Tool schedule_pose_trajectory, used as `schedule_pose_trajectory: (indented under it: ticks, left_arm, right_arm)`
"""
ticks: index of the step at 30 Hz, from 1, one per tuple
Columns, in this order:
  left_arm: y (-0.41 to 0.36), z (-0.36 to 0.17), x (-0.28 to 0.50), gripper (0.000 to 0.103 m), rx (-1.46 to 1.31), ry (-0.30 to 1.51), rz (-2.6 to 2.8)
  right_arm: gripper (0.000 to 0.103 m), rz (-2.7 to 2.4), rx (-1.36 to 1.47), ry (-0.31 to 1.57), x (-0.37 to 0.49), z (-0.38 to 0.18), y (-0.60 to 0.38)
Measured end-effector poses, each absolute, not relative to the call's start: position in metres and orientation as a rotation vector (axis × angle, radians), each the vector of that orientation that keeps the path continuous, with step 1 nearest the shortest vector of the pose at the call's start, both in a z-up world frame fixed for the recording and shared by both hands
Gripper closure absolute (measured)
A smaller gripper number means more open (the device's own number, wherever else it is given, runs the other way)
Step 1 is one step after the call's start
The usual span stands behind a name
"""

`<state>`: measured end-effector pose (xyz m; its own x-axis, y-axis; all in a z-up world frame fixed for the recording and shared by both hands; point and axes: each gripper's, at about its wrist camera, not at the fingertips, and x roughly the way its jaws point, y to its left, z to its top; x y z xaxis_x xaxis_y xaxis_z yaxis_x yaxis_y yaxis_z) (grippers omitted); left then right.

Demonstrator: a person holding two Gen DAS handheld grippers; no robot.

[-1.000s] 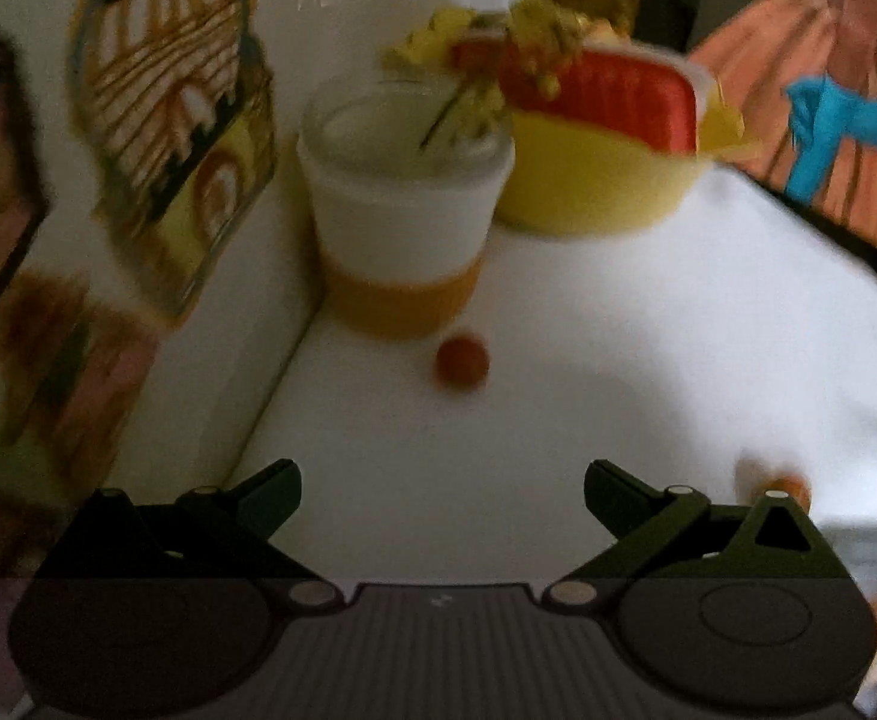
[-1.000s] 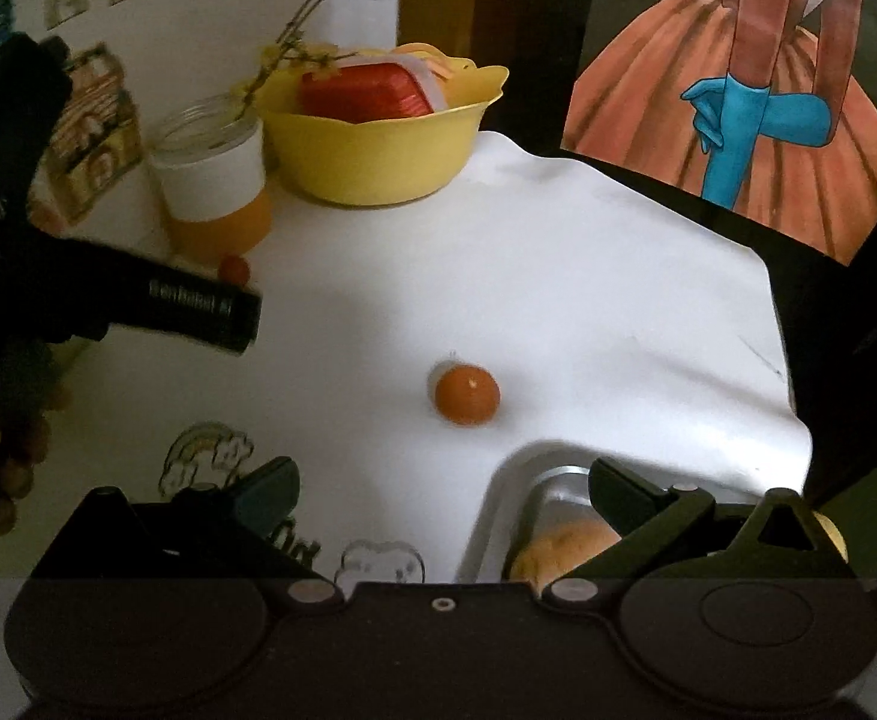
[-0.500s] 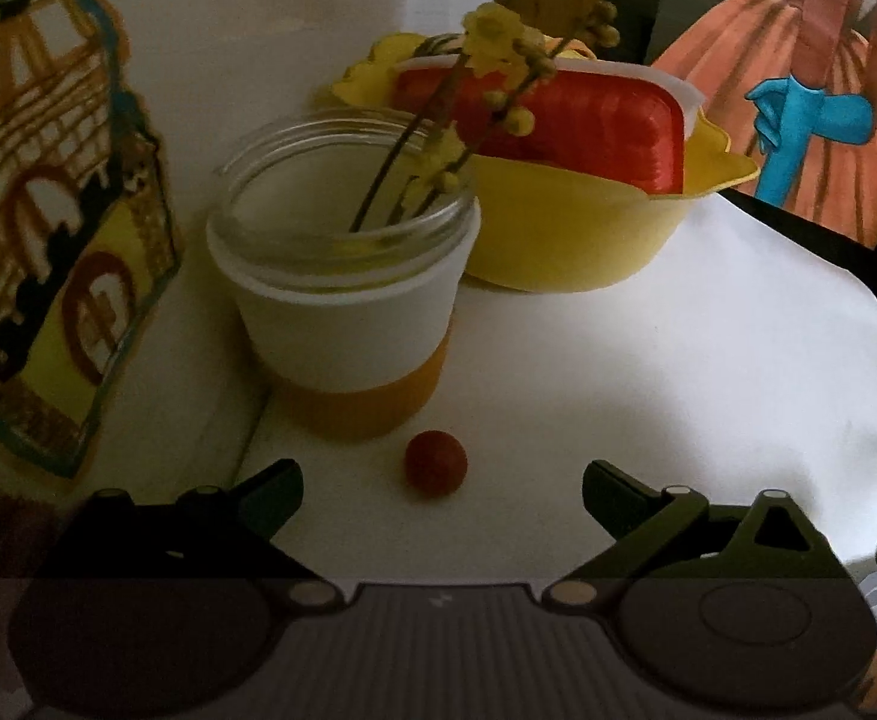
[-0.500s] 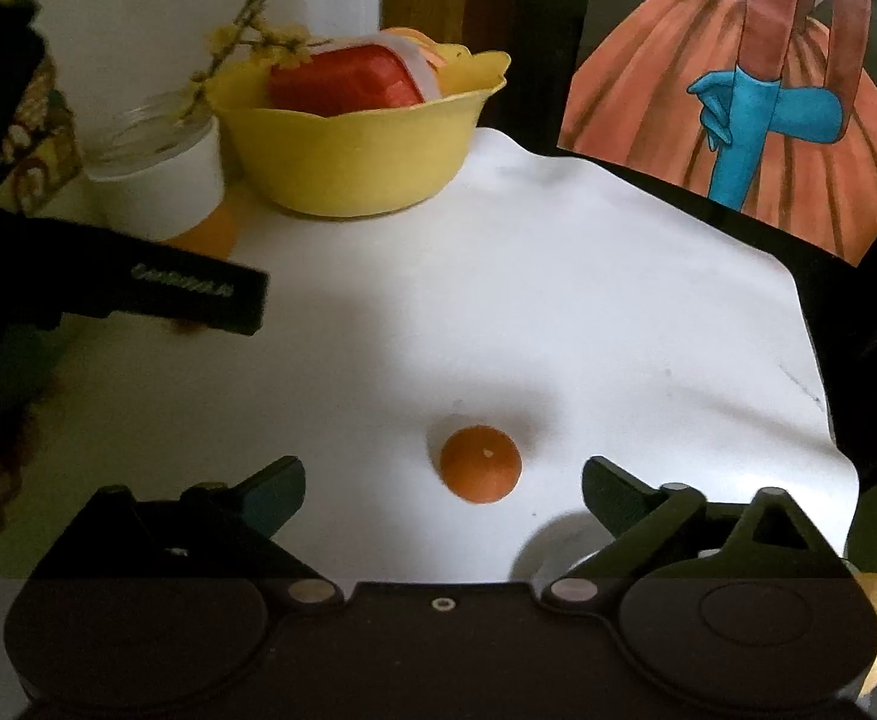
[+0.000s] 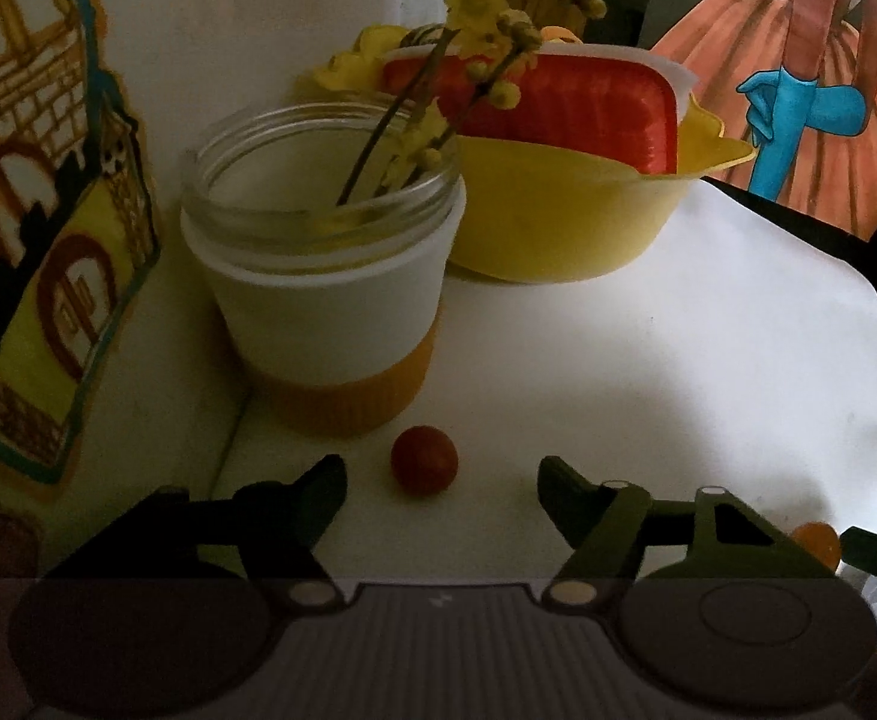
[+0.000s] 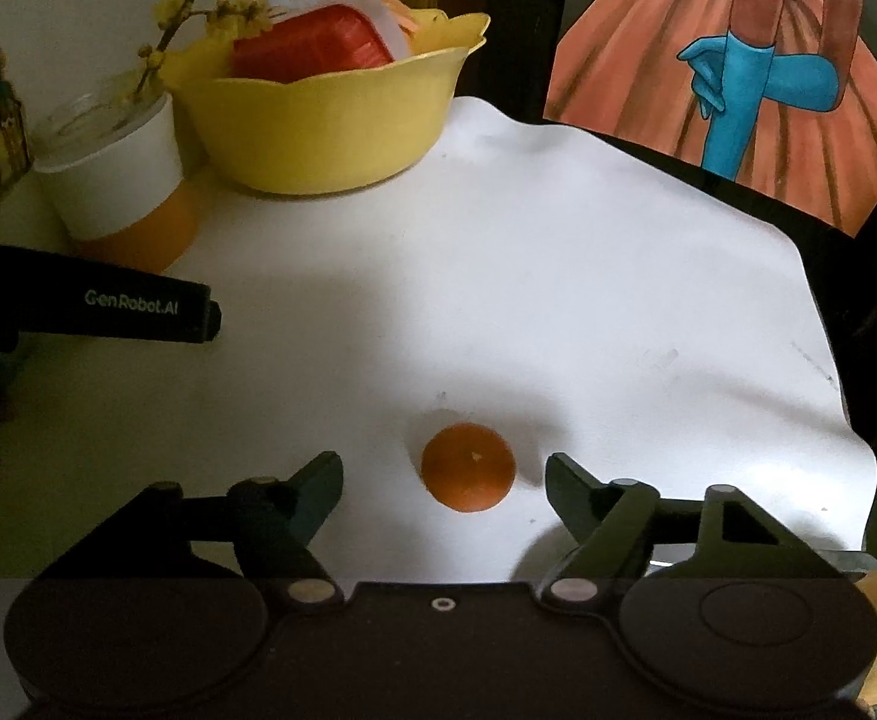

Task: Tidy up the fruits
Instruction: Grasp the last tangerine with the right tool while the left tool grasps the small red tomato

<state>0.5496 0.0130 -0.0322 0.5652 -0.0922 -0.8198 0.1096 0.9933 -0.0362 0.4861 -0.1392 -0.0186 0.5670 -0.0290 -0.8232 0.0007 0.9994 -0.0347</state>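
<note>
1. White tabletop (image 6: 558,276) is lit unevenly, with a wall along its left side and a dark drop-off past its far and right edges; the sheet covering it looks wavy near the right edge.
2. Plenty of bare surface is seen in the middle and toward the right, so nothing is crowded there.
3. Left gripper (image 5: 441,474) is held low over the table with its jaws spread wide, nothing clamped. A small red fruit (image 5: 424,459) is sitting on the table right between the fingertips, a bit left of centre, not touched as far as can be told.
4. Just behind that fruit a glass jar (image 5: 324,276) with a white and orange sleeve is parked, twigs with yellow blossoms (image 5: 486,12) sticking out of it. It's close to the fruit, and the wall with a coloured drawing (image 5: 48,228) is tight on the left.
5. A yellow bowl (image 6: 324,120) holding a red-lidded container (image 6: 312,51) is set beside the jar, further back.
6. Right gripper (image 6: 444,480) is also wide open and empty-handed, with a small orange (image 6: 468,467) lying on the table between its fingertips, nearer the right one.
7. From the right wrist view the left gripper's dark body is seen poking in from the left, well apart from the orange.
8. A painted picture of an orange skirt (image 6: 732,66) is propped beyond the far right edge.
</note>
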Motion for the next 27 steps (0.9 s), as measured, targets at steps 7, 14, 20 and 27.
schedule_pose_trajectory:
  ticks: [7,14,20,27]
  left_arm:
    - [0.012,-0.031,0.553,0.042,-0.003,0.959,-0.103]
    - [0.005,-0.029,0.554,0.055,0.024,0.949,-0.132]
    - [0.000,-0.029,0.551,0.068,0.031,0.948,-0.153]
    - [-0.009,-0.029,0.554,0.078,0.049,0.949,-0.158]
  right_arm:
    - [0.036,-0.020,0.021,0.967,0.489,-0.020,-0.142]
    - [0.040,-0.024,0.048,0.956,0.486,-0.021,-0.142]
    - [0.042,-0.007,0.056,0.960,0.486,-0.019,-0.147]
    - [0.050,-0.012,0.061,0.959,0.487,-0.018,-0.150]
